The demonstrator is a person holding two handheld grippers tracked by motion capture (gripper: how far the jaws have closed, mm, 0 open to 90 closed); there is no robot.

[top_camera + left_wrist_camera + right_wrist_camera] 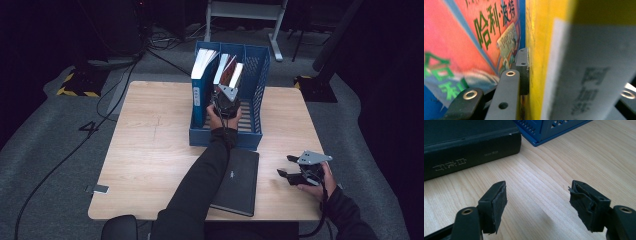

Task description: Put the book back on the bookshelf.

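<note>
A blue file rack stands at the back middle of the table and holds several upright books. My left gripper reaches into the rack's middle slot. In the left gripper view, my left gripper is shut on a book with a yellow and white cover, one jaw flat against its yellow side. A red book with green characters leans just beside it. A black book lies flat near the front edge. My right gripper hovers open to the right of it, its jaws wide apart over bare wood.
A blue binder fills the rack's left slot. In the right gripper view the black book's spine and a rack corner lie ahead. Cables trail on the grey floor at the left. A desk frame stands behind.
</note>
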